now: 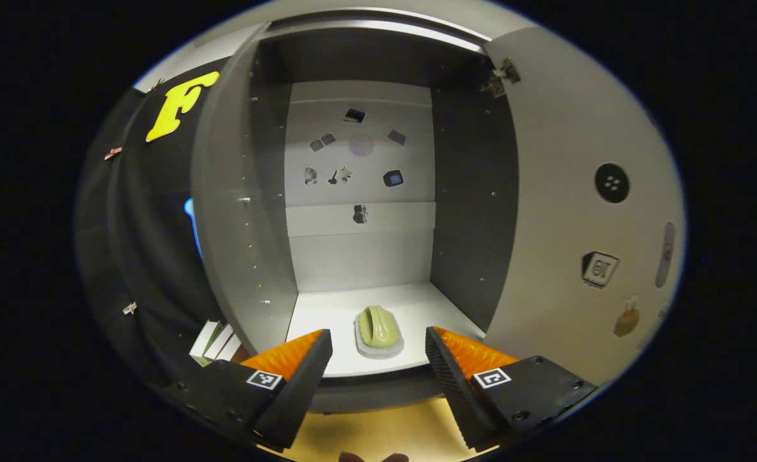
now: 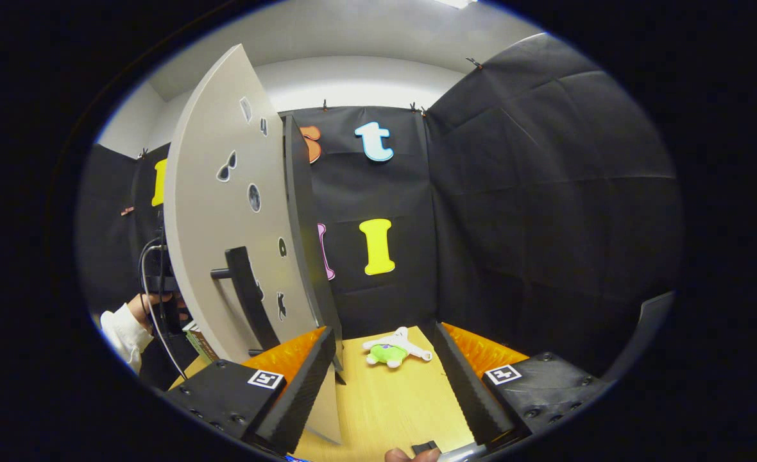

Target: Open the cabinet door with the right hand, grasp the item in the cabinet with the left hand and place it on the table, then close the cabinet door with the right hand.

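A: Left gripper (image 1: 378, 350) closest in the left gripper view, jaws spread wide, nothing between them, pointed straight into the open cabinet (image 1: 269, 212)

B: Item?

A: Green scrub brush (image 1: 378, 330) on a pale base, sitting on the white bottom shelf (image 1: 327, 314) near the front edge, roughly centred between the two fingers but further in, not touched. Back panel (image 1: 359, 244) has small stickers on it, too small to make out

B: Door?

A: Cabinet door (image 1: 564, 212) swung fully open on the right side of that view, inner face showing, hinge (image 1: 501, 76) at the top corner. A few stickers on it too

B: Right side?

A: Right gripper (image 2: 383, 359) also released, jaws apart, holding nothing. In the right gripper view the door (image 2: 224, 212) stands edge-on just left of the gripper, its dark bar handle (image 2: 245, 289) close to the left finger (image 2: 305, 378) but whether that finger touches the door, can't tell

B: Anything on the table?

A: Wooden table (image 2: 385, 404) with a small white and green plush toy (image 2: 394, 350) lying beyond the fingers, near the black cloth wall. Far left of that view, a hand (image 2: 144, 305) with a white sleeve (image 2: 122, 333) and a cable (image 2: 154, 308) beside it. Books (image 1: 218, 340) stand left of the cabinet in the left gripper view
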`<state>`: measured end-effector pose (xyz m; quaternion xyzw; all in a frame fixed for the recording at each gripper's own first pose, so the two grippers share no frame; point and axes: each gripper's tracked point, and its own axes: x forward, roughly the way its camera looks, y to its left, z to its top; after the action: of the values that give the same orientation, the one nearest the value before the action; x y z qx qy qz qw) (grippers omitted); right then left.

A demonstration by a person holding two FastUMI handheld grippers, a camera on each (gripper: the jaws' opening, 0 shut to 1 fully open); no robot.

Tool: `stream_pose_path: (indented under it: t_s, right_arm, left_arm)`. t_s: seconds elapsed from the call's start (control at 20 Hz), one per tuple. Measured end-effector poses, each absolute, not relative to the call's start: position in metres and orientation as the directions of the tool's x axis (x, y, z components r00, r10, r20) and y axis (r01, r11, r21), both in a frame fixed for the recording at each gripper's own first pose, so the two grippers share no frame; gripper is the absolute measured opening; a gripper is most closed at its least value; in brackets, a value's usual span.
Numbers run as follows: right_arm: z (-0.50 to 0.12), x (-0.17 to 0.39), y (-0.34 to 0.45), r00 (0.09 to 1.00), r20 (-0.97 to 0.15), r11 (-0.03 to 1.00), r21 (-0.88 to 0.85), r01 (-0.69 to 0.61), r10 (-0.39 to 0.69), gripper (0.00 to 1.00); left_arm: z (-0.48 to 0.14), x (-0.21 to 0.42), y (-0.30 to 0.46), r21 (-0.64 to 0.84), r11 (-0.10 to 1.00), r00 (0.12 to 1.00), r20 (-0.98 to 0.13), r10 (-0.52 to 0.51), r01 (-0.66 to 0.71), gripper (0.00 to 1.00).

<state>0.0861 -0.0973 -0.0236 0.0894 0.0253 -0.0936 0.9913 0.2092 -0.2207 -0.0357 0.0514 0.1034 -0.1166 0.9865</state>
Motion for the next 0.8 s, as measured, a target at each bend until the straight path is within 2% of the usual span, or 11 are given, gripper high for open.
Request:
stream_pose_path:
  t_s: [0.05, 0.2, 0.35, 0.8]
  right_arm:
    - [-0.026, 0.089, -0.1, 0.982, -0.068, 0.968, 0.166, 0.187, -0.178, 1.0]
    - [-0.031, 0.09, -0.108, 0.982, -0.089, 0.969, 0.167, 0.182, -0.169, 0.98]
    - [-0.028, 0.096, -0.111, 0.984, -0.074, 0.969, 0.176, 0.176, -0.165, 0.98]
    - [-0.042, 0.115, -0.137, 0.979, -0.094, 0.968, 0.157, 0.197, -0.184, 0.98]
  left_arm:
    - [-0.038, 0.223, -0.226, 0.078, 0.966, 0.947, -0.23, -0.223, 0.247, 0.9]
    - [-0.05, 0.261, -0.234, 0.068, 0.966, 0.929, -0.298, -0.221, 0.251, 0.86]
    - [-0.072, 0.297, -0.236, 0.096, 0.963, 0.905, -0.376, -0.201, 0.253, 0.75]
    - [-0.14, 0.353, -0.237, 0.025, 0.979, 0.835, -0.528, -0.157, 0.2, 0.66]
